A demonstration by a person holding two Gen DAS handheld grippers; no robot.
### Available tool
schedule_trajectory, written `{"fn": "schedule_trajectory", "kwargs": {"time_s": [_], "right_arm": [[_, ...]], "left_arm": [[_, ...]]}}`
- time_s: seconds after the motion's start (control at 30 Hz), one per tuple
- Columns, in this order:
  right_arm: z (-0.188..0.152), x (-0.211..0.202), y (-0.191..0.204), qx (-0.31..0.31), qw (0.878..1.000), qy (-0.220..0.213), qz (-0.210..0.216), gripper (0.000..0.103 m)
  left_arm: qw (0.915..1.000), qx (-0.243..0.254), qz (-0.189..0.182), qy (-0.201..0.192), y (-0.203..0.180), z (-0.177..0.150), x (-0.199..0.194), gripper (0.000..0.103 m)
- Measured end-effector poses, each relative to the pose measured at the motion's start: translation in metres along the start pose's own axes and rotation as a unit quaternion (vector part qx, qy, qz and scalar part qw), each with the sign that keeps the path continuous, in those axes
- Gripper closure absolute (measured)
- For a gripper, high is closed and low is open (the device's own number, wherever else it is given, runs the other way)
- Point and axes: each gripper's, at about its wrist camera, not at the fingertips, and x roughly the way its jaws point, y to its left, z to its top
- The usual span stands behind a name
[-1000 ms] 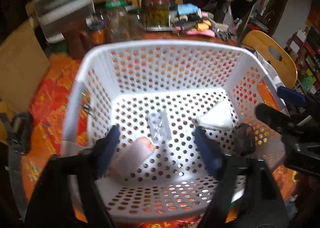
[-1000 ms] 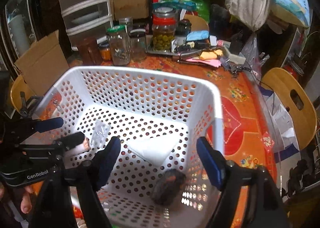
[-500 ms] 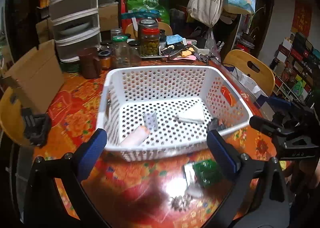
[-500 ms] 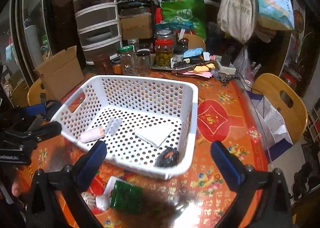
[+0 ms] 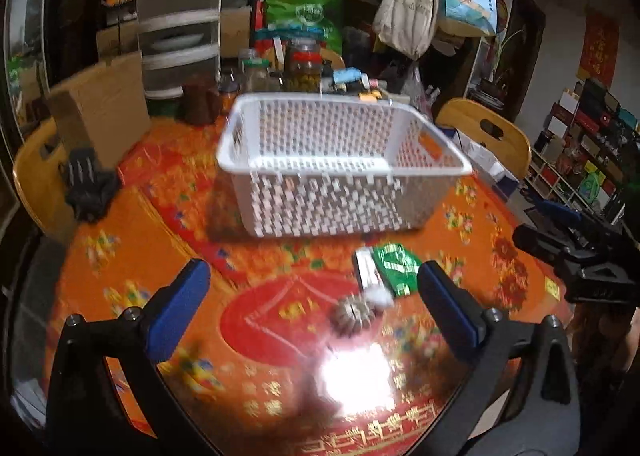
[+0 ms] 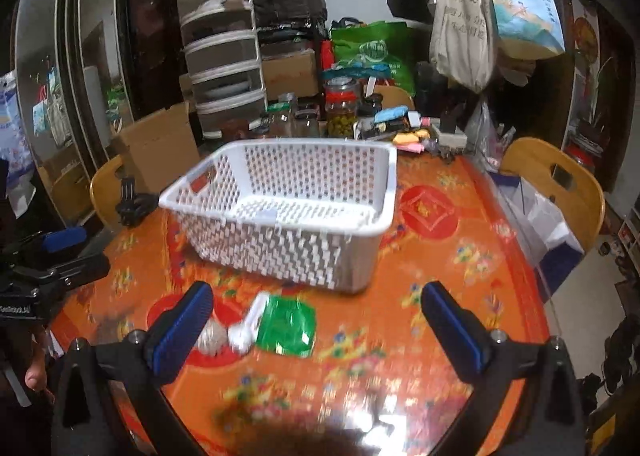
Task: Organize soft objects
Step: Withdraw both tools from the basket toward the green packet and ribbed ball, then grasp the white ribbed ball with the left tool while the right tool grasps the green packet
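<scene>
A white perforated basket [image 5: 344, 176] [image 6: 288, 216] stands on the orange table; its contents are hidden from this low angle. On the table in front of it lie a green packet [image 5: 396, 264] [image 6: 286, 326], a white tube-like item [image 5: 370, 276] [image 6: 246, 326] and a round grey scrubber-like ball [image 5: 354, 314] [image 6: 212, 338]. My left gripper [image 5: 312, 308] is open and empty, low above the table, with the ball between its fingers' line. My right gripper [image 6: 316, 330] is open and empty, the green packet ahead of it.
Glass jars [image 6: 340, 108], a drawer unit [image 6: 224, 68], a cardboard box [image 5: 100, 108] and clutter line the table's far side. Wooden chairs [image 6: 556, 184] [image 5: 488, 132] stand to the right. A black clamp [image 5: 88, 184] sits at the left edge.
Both grippers have pulled back and dropped lower, from over the basket to the table's near edge. The basket interior is no longer visible; loose items on the table now sit close ahead.
</scene>
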Motion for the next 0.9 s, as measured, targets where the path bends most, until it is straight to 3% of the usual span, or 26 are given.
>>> {"fn": "schedule_trajectory", "kwargs": {"time_s": [0.23, 0.43, 0.9], "right_arm": [[-0.051, 0.027, 0.001, 0.016, 0.999, 0.043, 0.015, 0.000], [-0.080, 0.055, 0.002, 0.018, 0.997, 0.079, 0.014, 0.010], [-0.074, 0.100, 0.001, 0.021, 0.994, 0.102, 0.020, 0.020]], "left_arm": [[0.9985, 0.015, 0.003, 0.053, -0.008, -0.050, 0.059, 0.001], [0.9977, 0.020, 0.004, 0.065, -0.013, -0.062, 0.087, 0.001], [0.9962, 0.032, 0.006, 0.080, -0.022, -0.057, 0.120, 0.004]]}}
